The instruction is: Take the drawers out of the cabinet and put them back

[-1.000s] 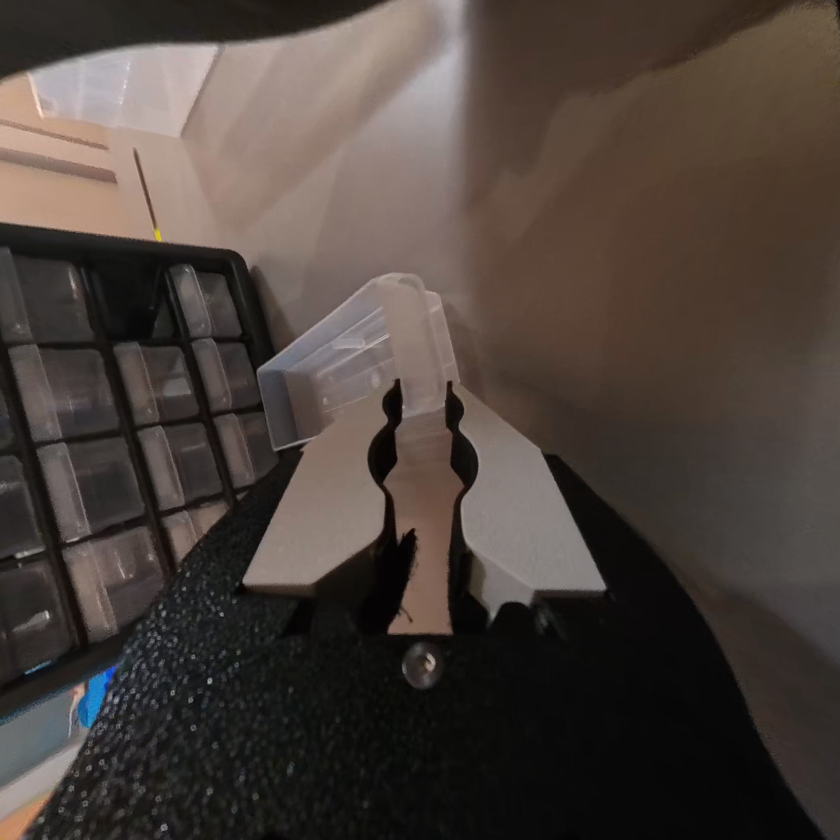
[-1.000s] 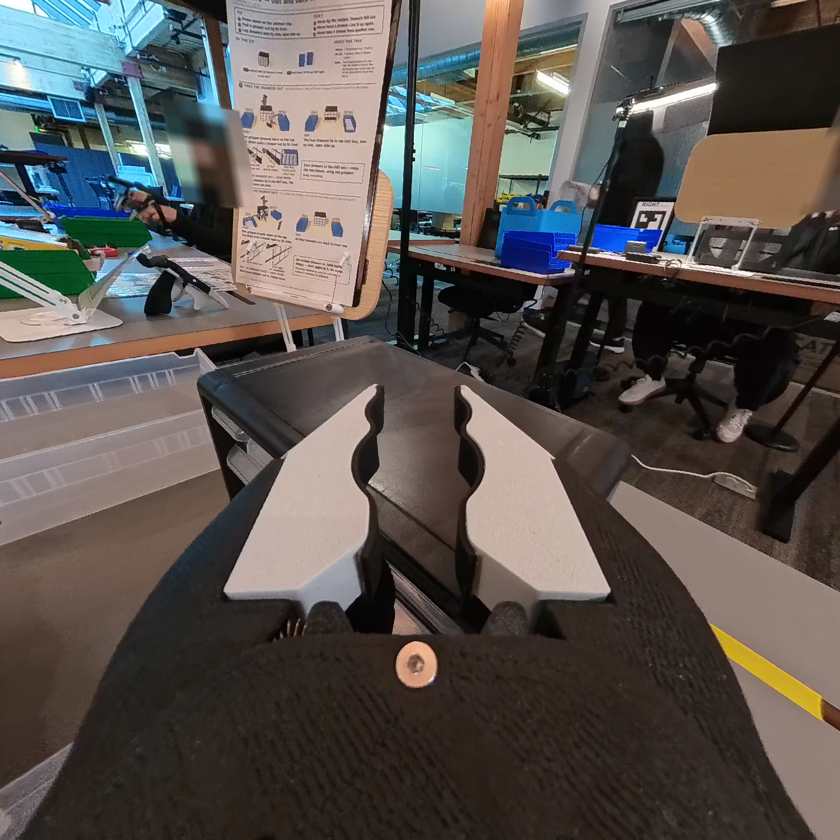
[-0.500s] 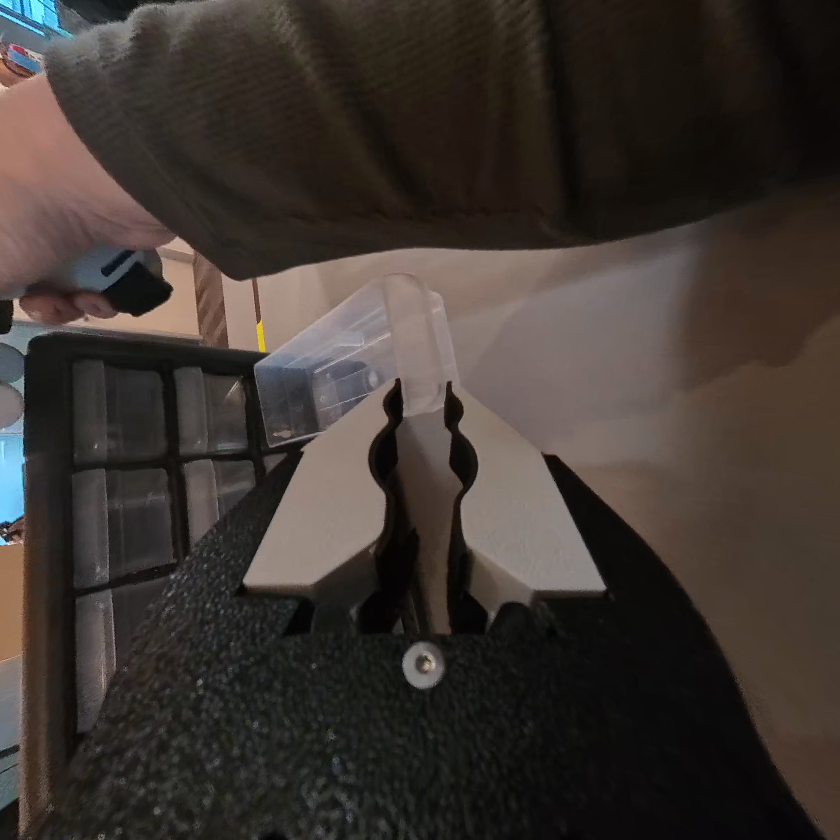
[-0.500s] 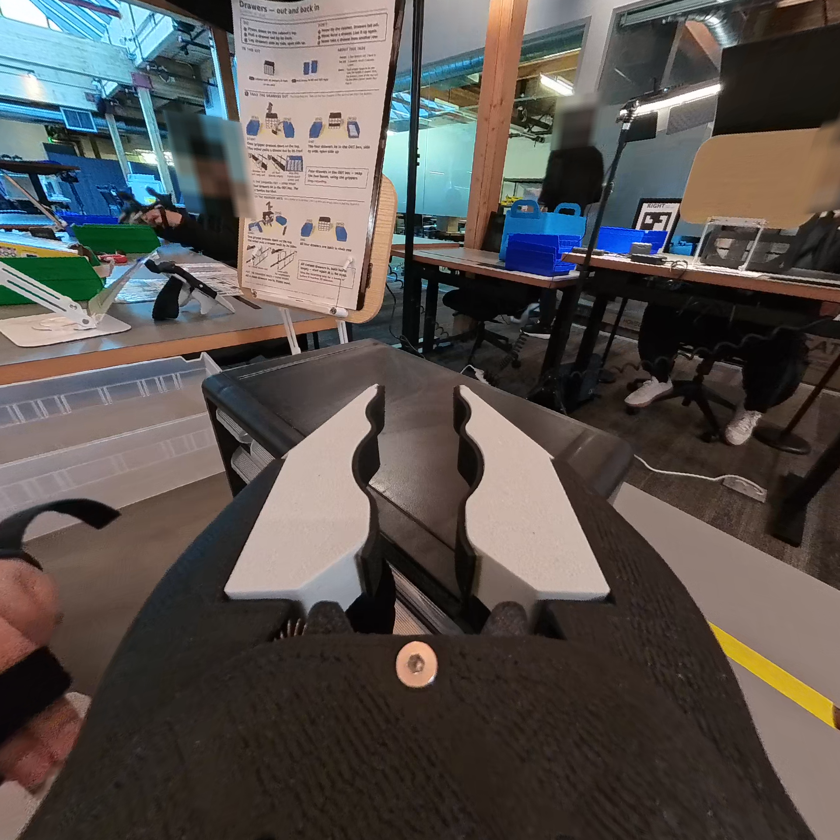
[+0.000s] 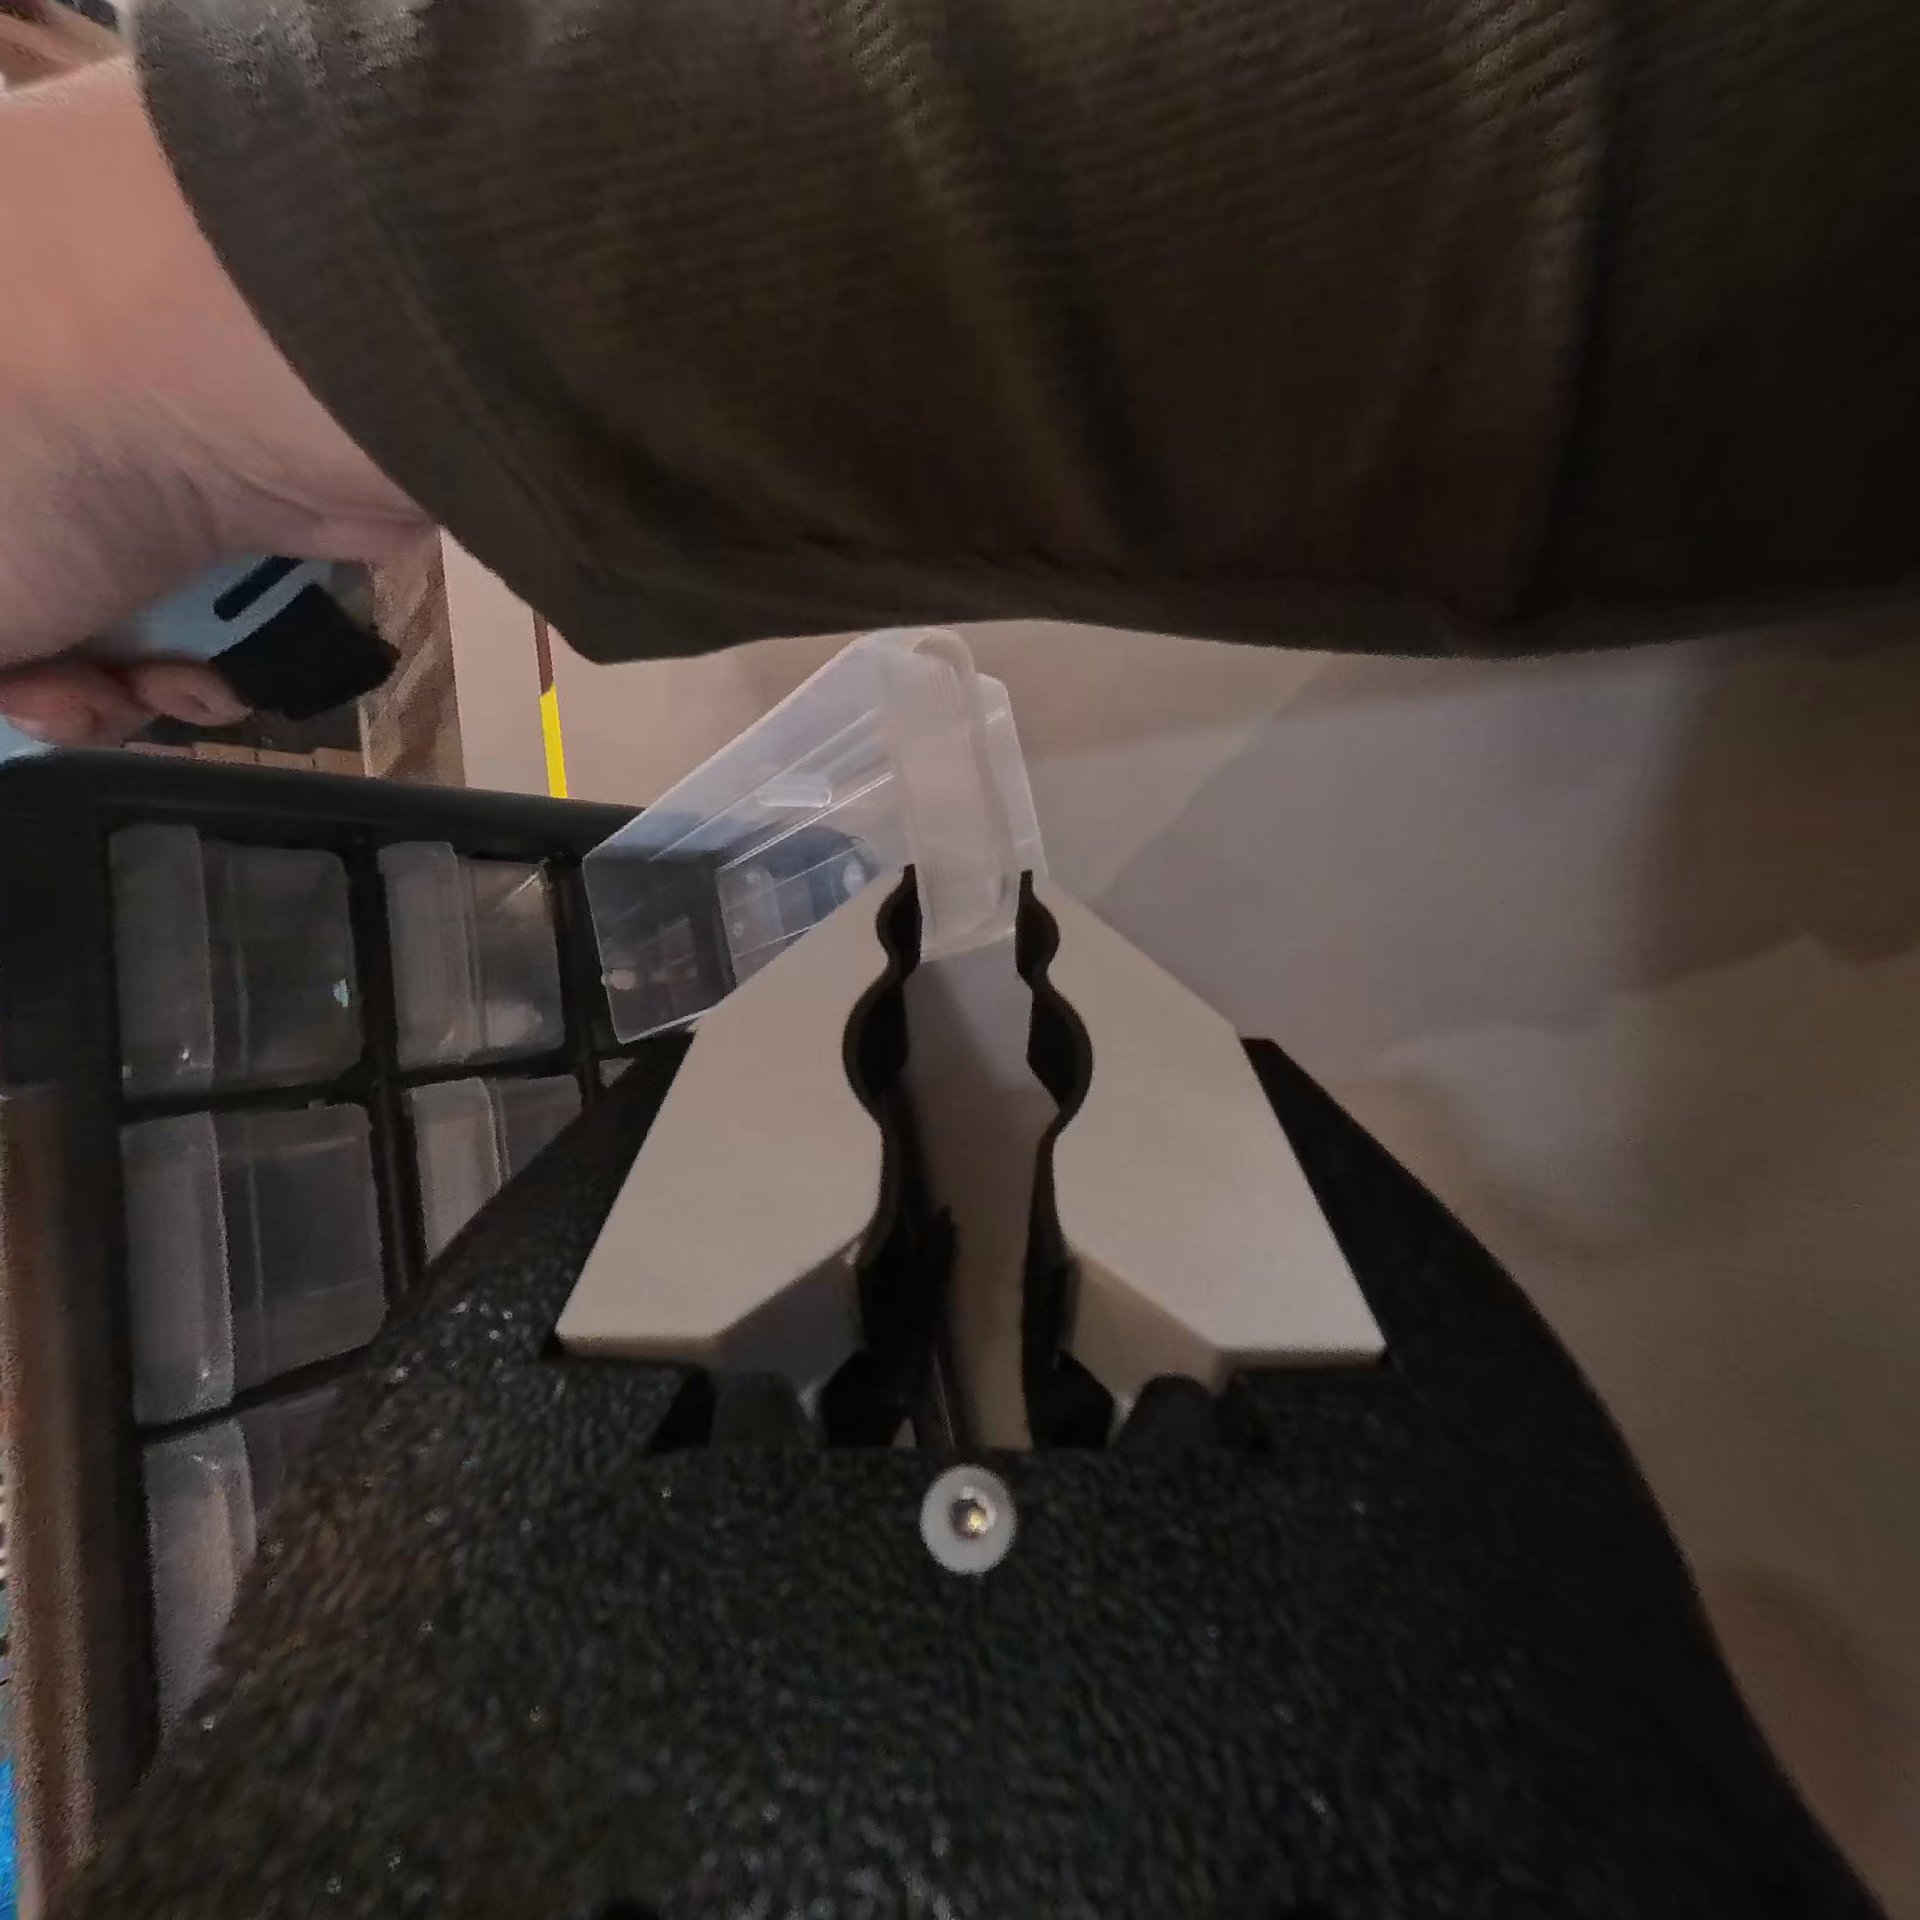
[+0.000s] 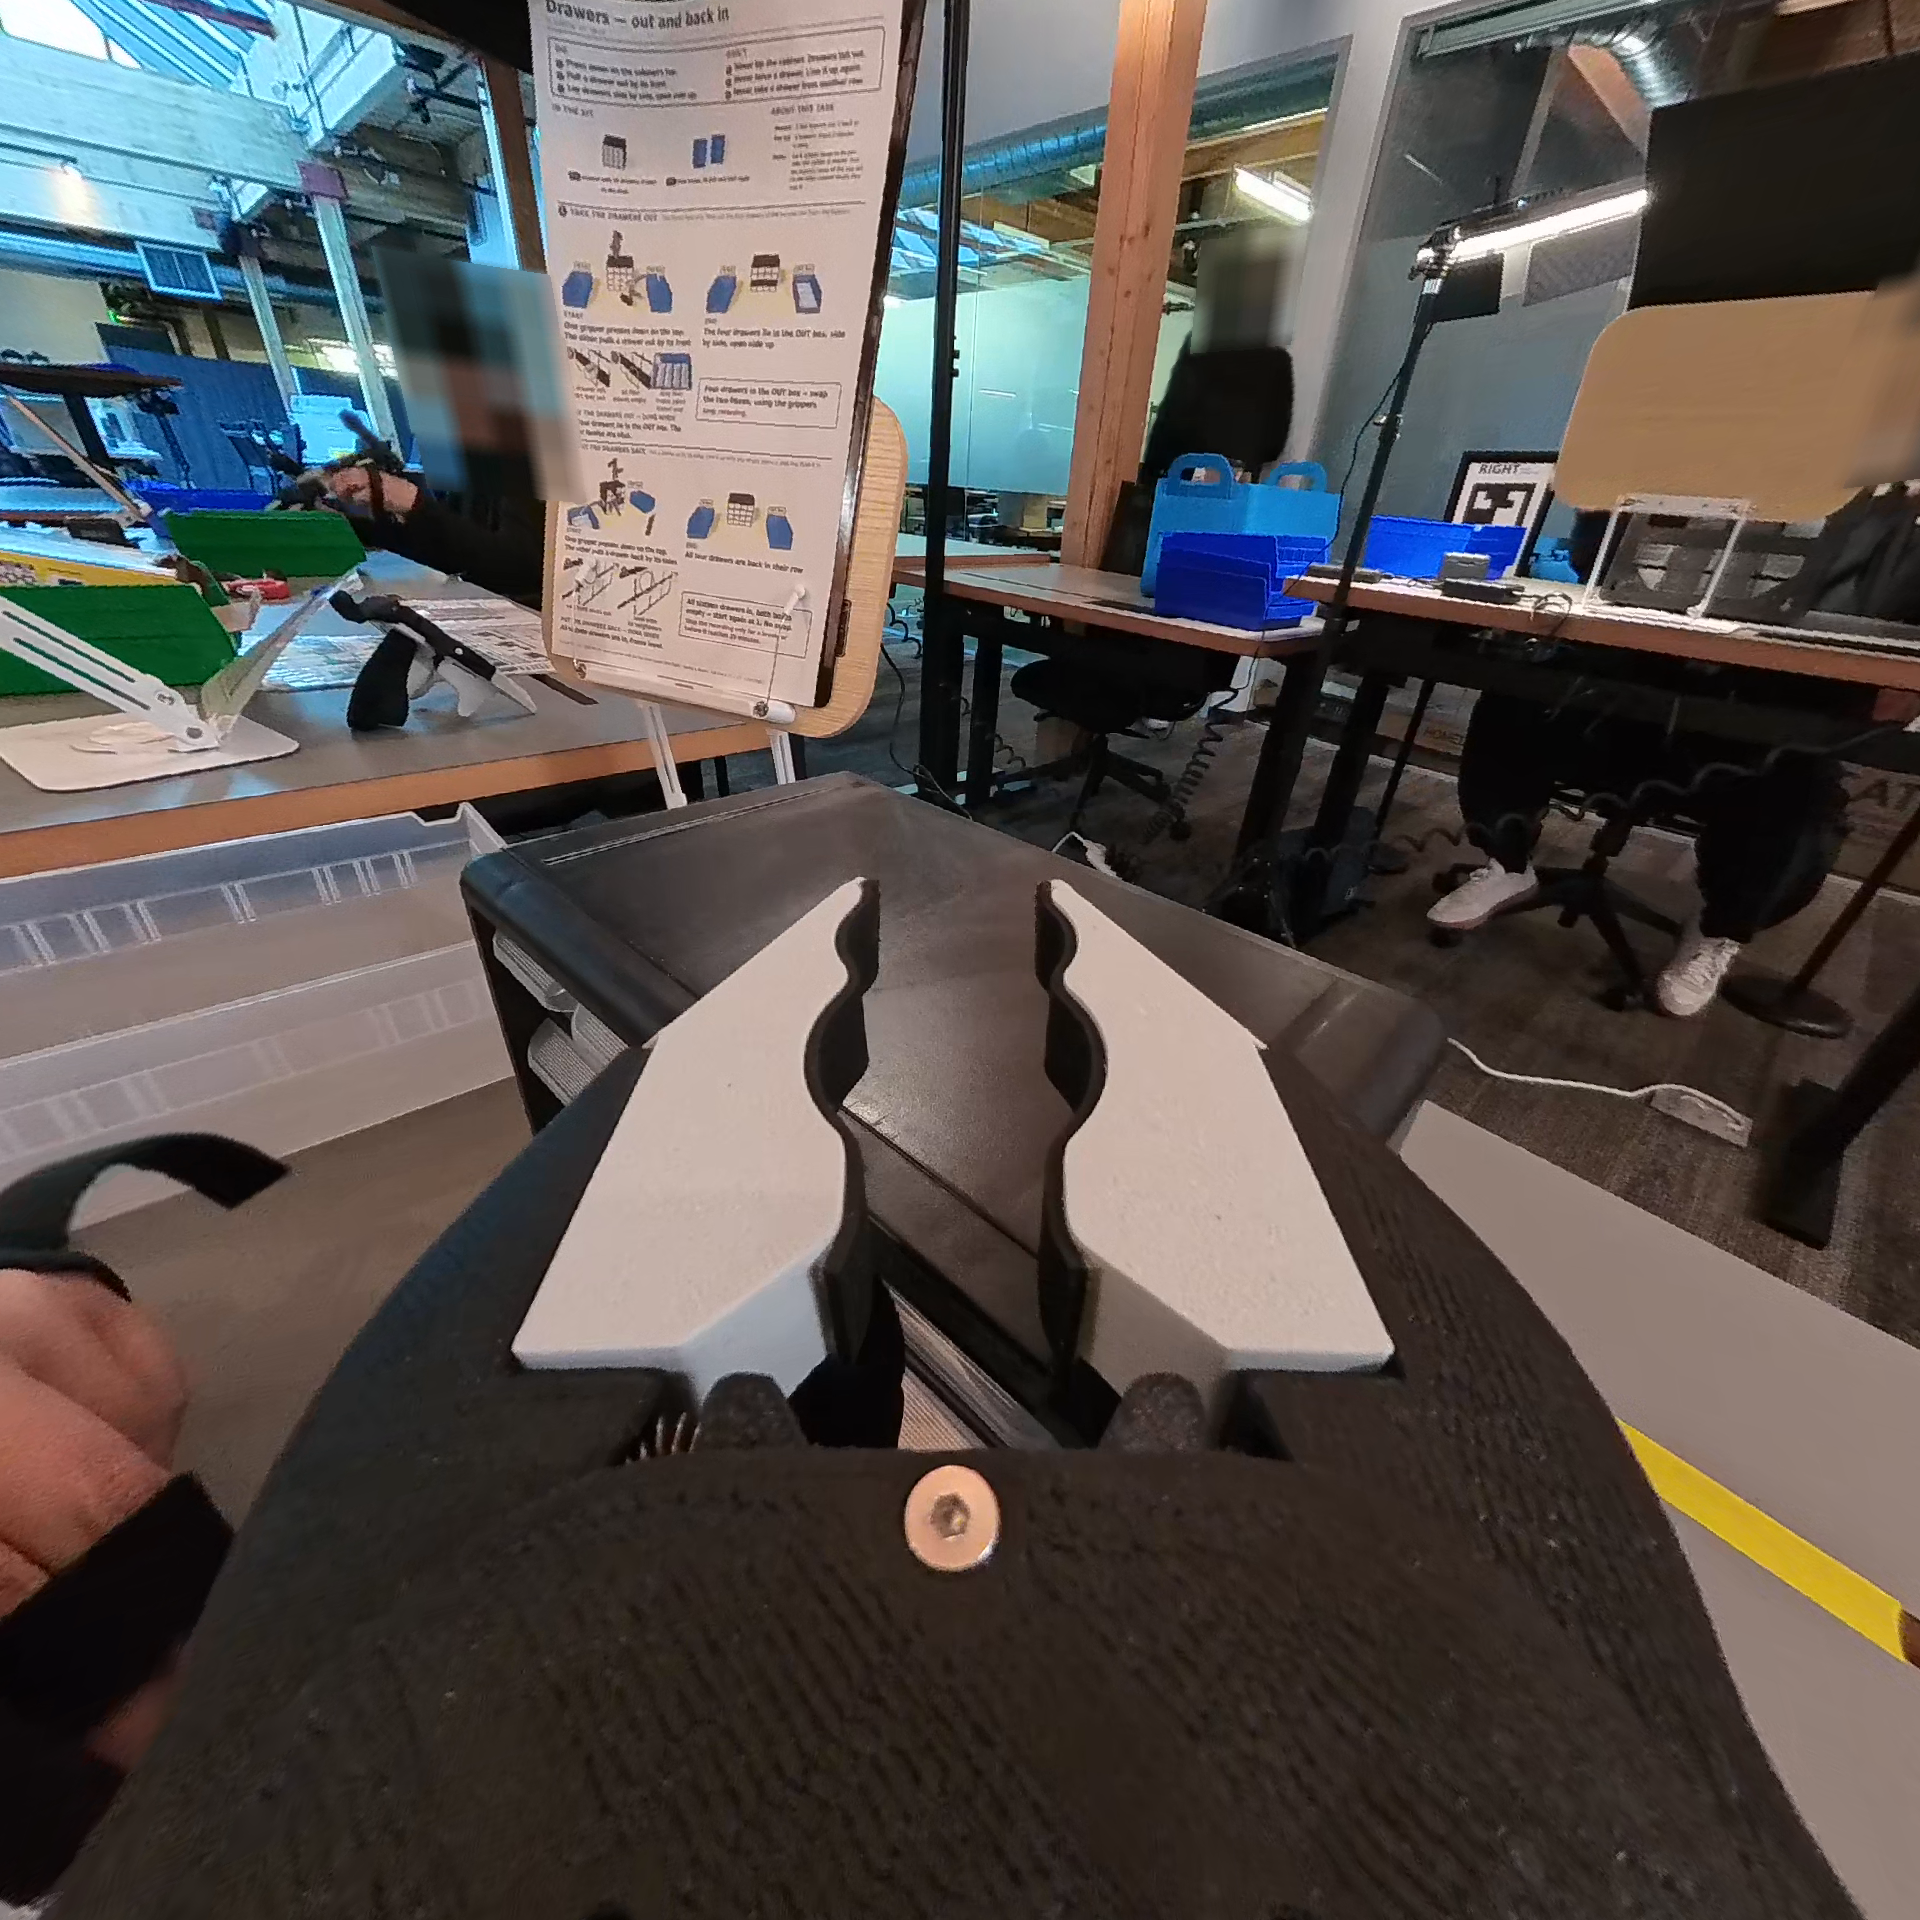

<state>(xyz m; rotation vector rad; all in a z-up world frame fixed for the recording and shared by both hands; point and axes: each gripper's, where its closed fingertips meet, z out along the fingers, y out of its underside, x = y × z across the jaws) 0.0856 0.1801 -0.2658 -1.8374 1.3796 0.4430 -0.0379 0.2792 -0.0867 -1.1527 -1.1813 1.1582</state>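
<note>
My left gripper point(image 5: 968, 881) is shut on the front handle of a clear plastic drawer point(image 5: 800, 831). The drawer is tilted, its back end pointing left at the top right corner of the black cabinet point(image 5: 312, 800). Several clear drawers point(image 5: 234, 956) sit in the cabinet's grid. My right gripper point(image 6: 954, 888) is open and empty, resting over the cabinet's flat black top point(image 6: 935, 935). Some drawer fronts point(image 6: 530, 971) show below the top's left edge.
A person's sleeve point(image 5: 1039, 312) and hand point(image 5: 135, 416) cross above the held drawer. A hand point(image 6: 73, 1434) with a black strap is at lower left in the right wrist view. A clear bin point(image 6: 229, 977) lies left of the cabinet, an instruction board point(image 6: 717, 343) behind it. Yellow tape point(image 6: 1766, 1548) marks the table.
The left gripper has carried the drawer leftward to the cabinet's top right corner, under the sleeve. The right gripper has stayed on the cabinet top. A hand has come into the right view's lower left.
</note>
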